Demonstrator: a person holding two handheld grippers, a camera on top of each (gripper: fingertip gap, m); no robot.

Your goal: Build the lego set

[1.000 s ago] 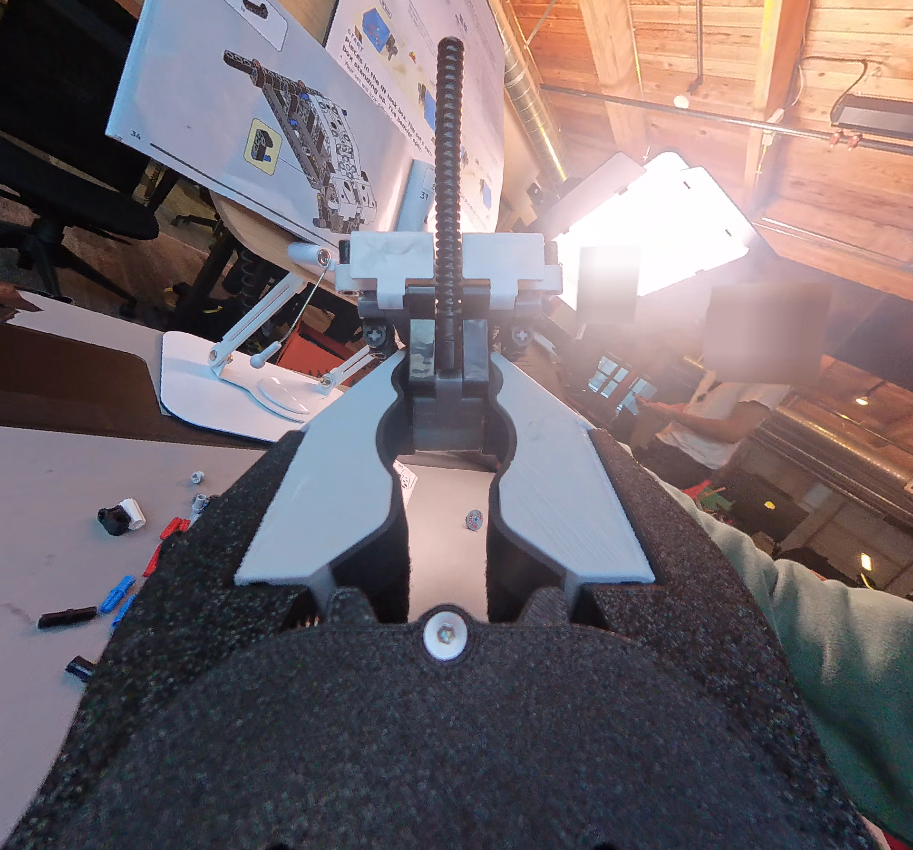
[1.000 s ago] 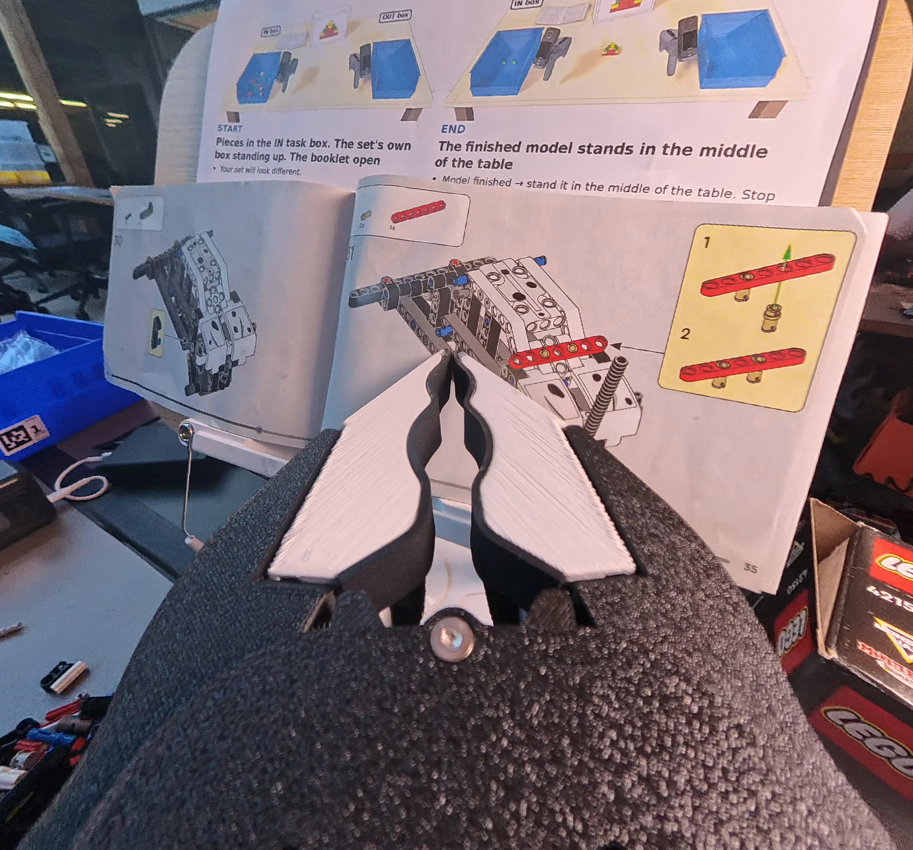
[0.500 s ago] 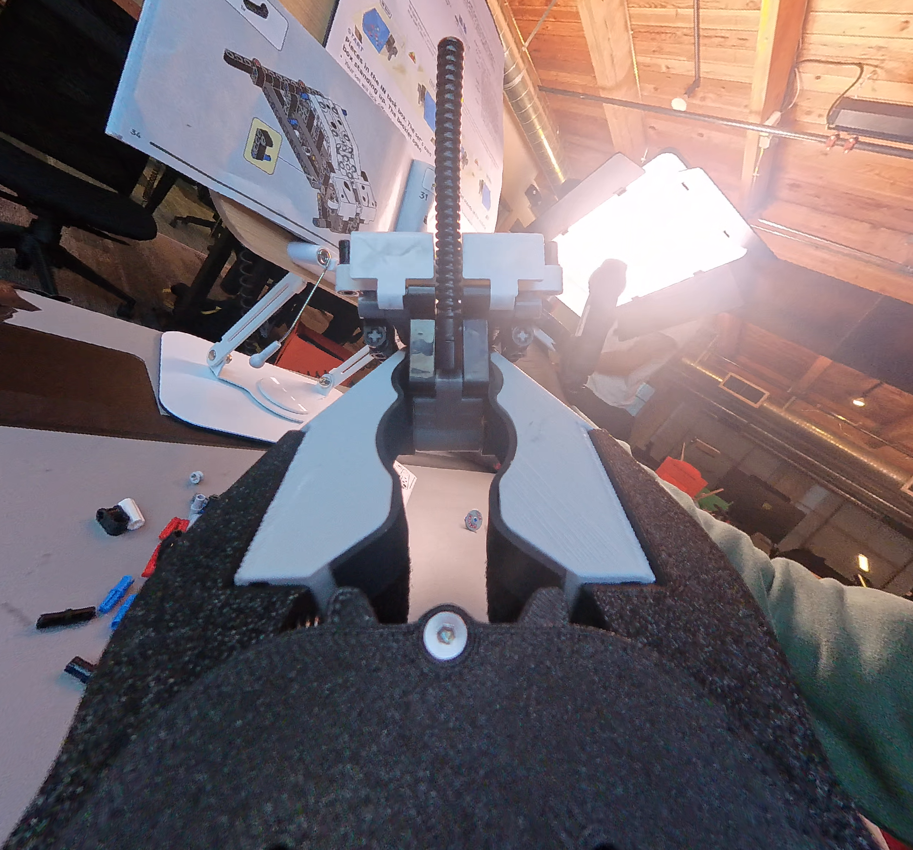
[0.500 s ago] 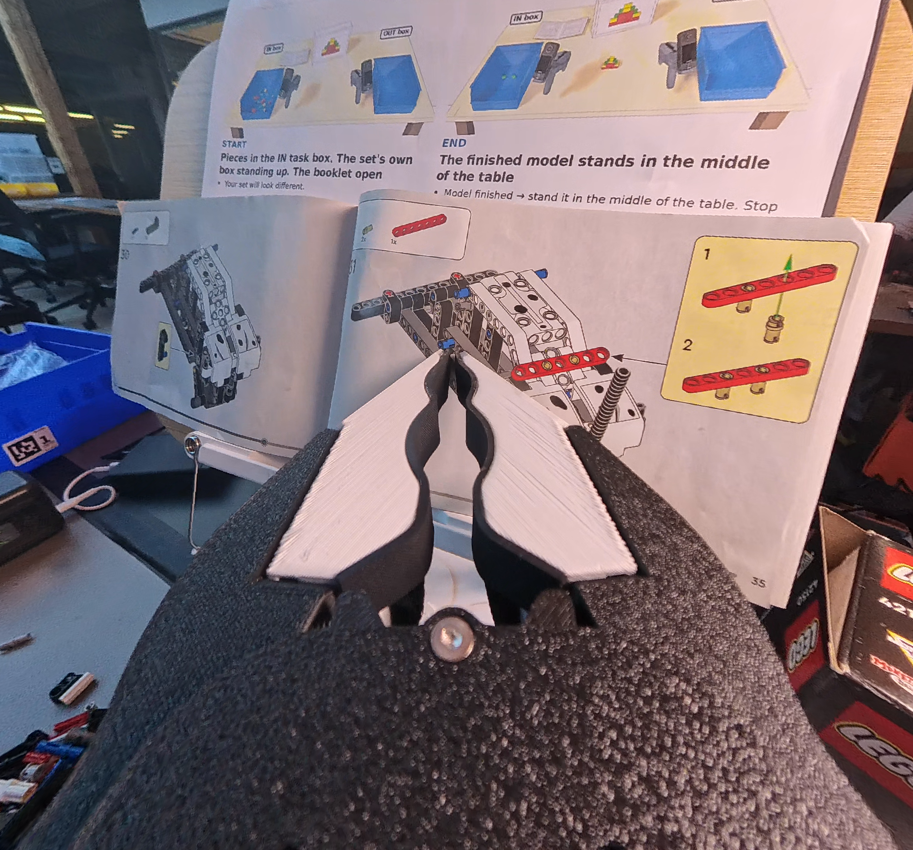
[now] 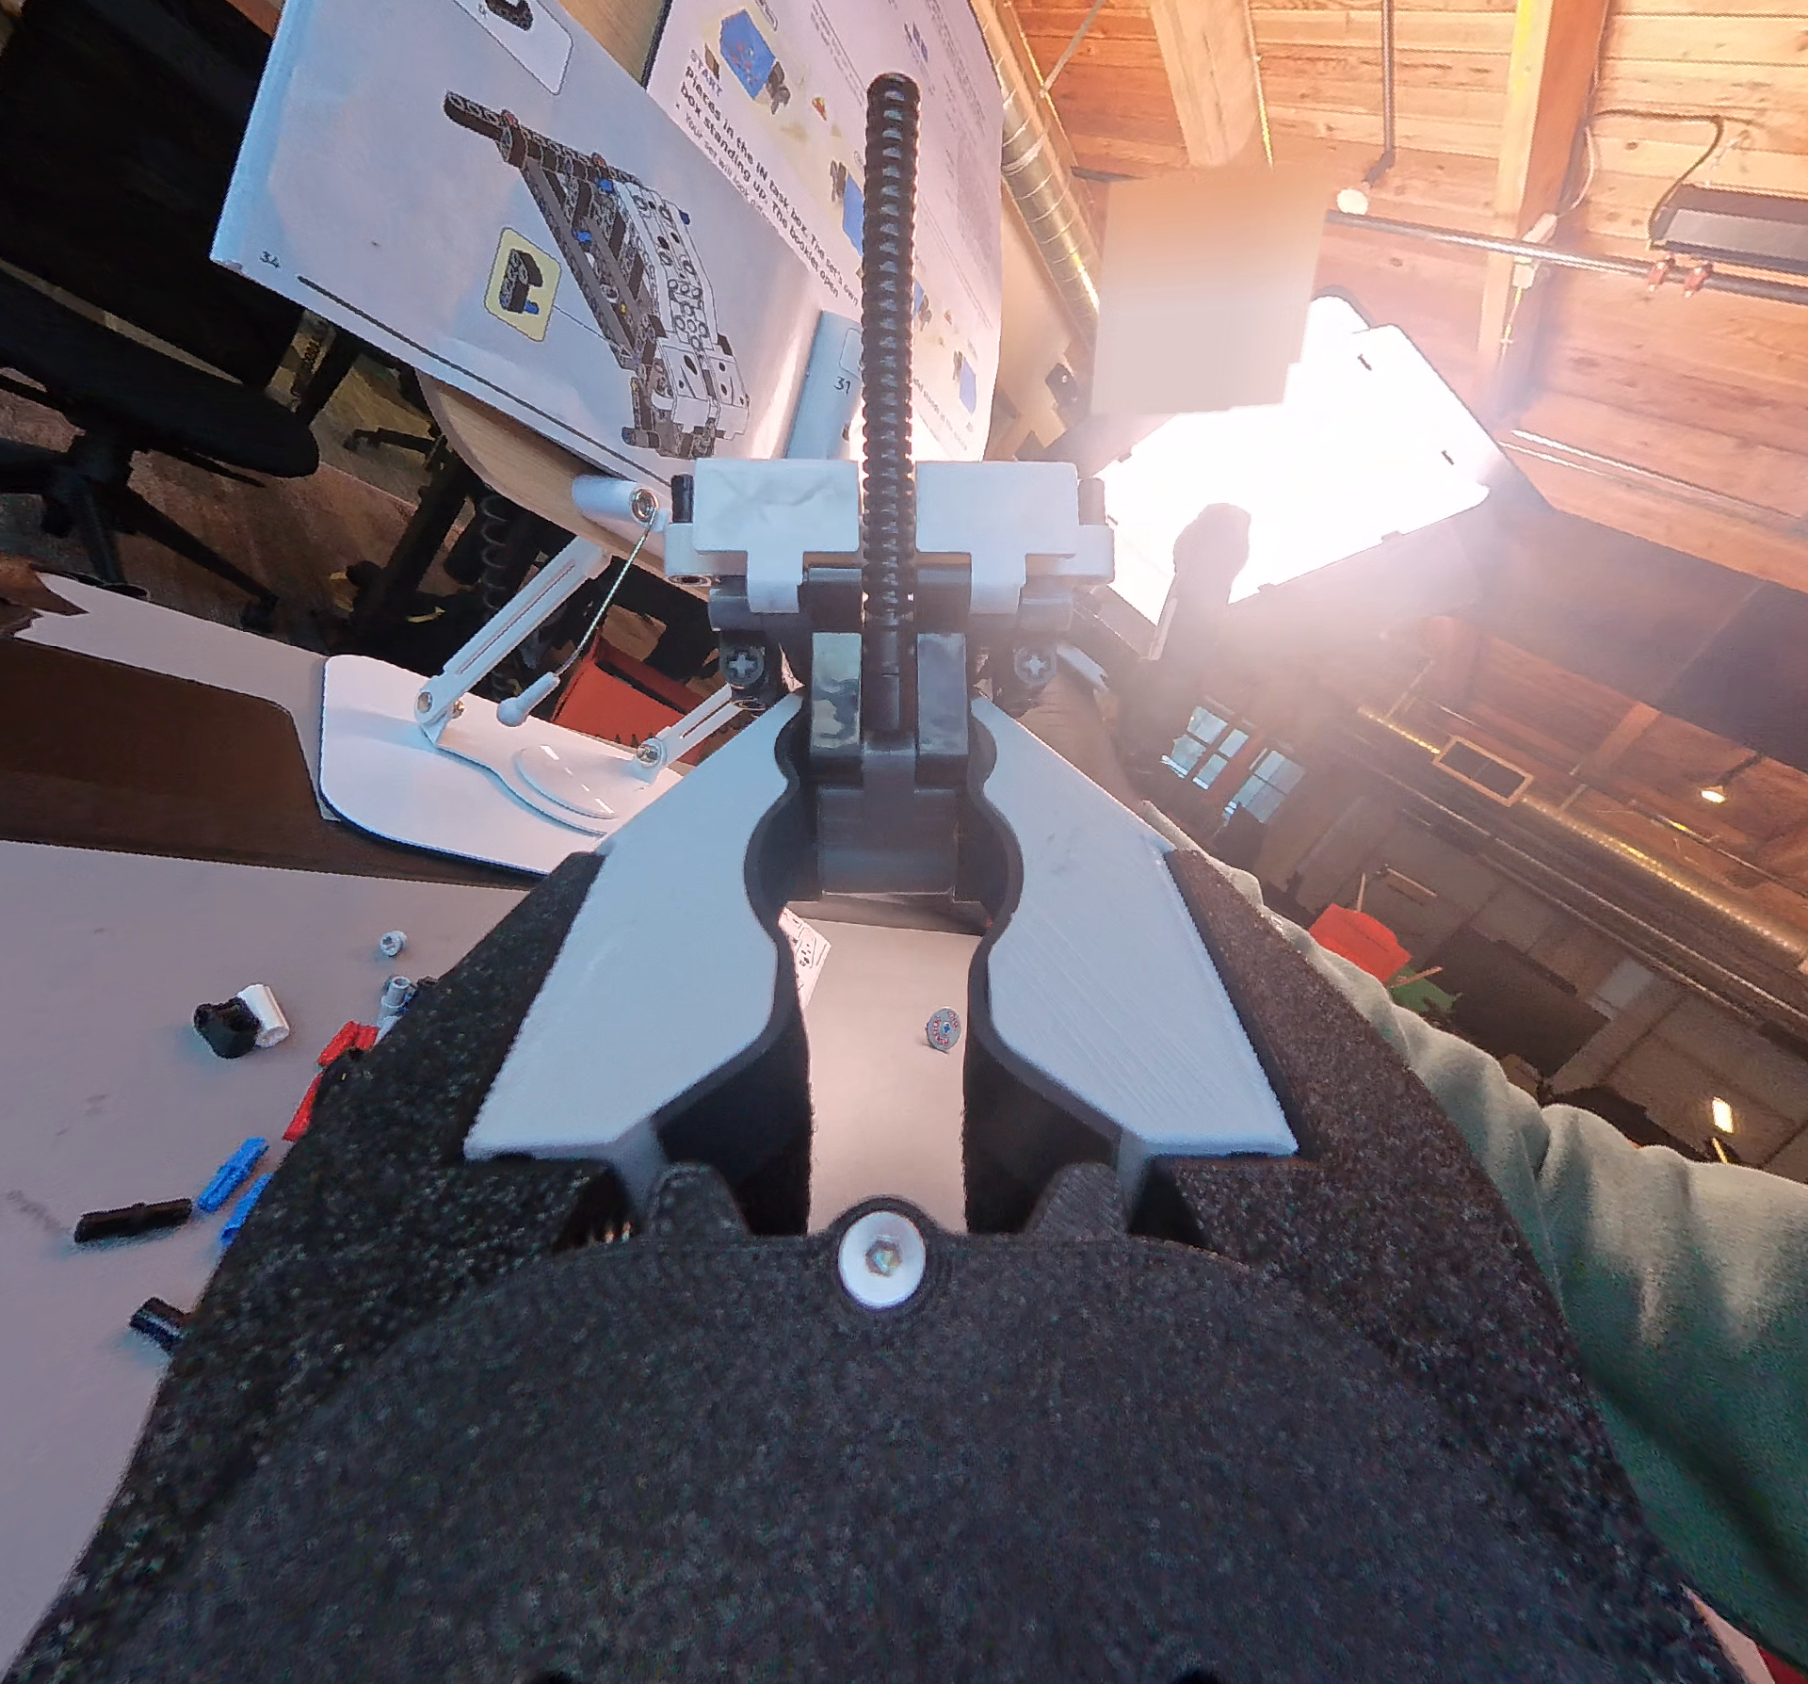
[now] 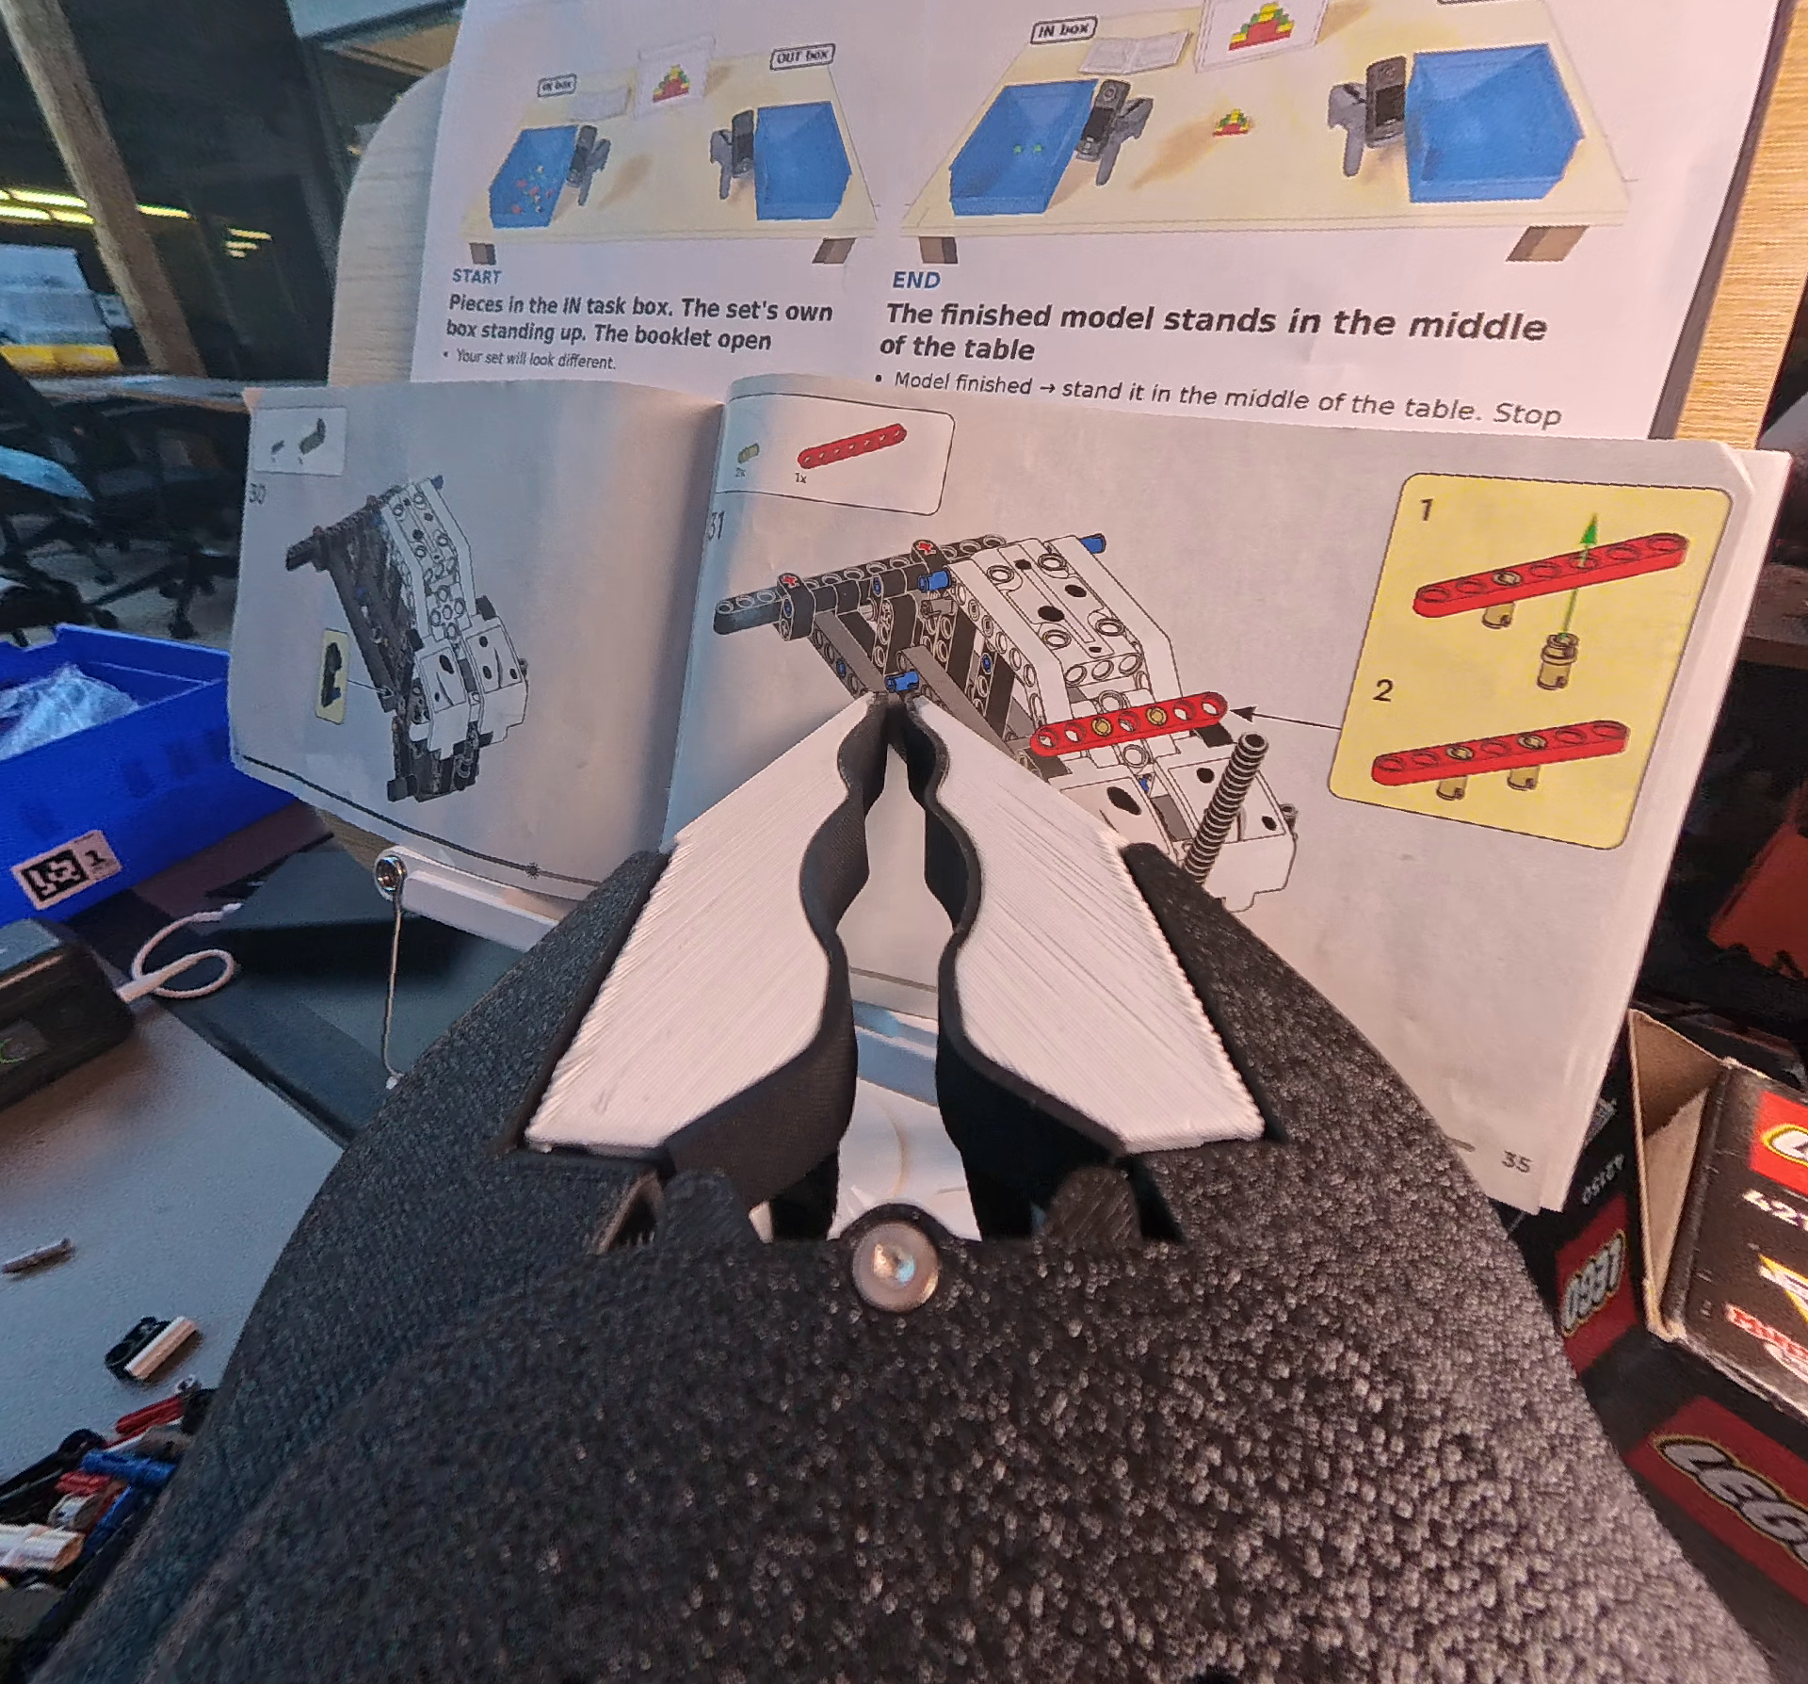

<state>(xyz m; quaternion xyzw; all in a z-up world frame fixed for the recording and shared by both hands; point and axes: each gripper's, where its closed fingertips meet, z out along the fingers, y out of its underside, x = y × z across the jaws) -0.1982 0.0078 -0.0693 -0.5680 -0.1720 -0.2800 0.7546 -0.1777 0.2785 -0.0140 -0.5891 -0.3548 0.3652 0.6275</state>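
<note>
Your left claw [image 5: 885,756] is clamped on the grey base of the half-built lego model [image 5: 885,551], held up off the bench [image 5: 117,952]. The model's white top sits just past the fingertips, and a black ribbed spring rod [image 5: 892,287] stands upright from its middle.

Your right claw [image 6: 888,707] is closed with nothing between its tips, pointing at the open instruction booklet [image 6: 1076,756] on its white stand [image 5: 460,756]. The booklet's pages carry printed step numbers and part diagrams. Behind it leans a printed task sheet [image 6: 1076,169] with headings, captions and pictures of blue boxes.

Loose pieces [image 5: 230,1021] in black, white, red and blue lie scattered on the bench to your left. A blue bin [image 6: 108,737] with a square code tag sits far left in the right wrist view, and a branded set box [image 6: 1722,1246] stands at the right edge.
</note>
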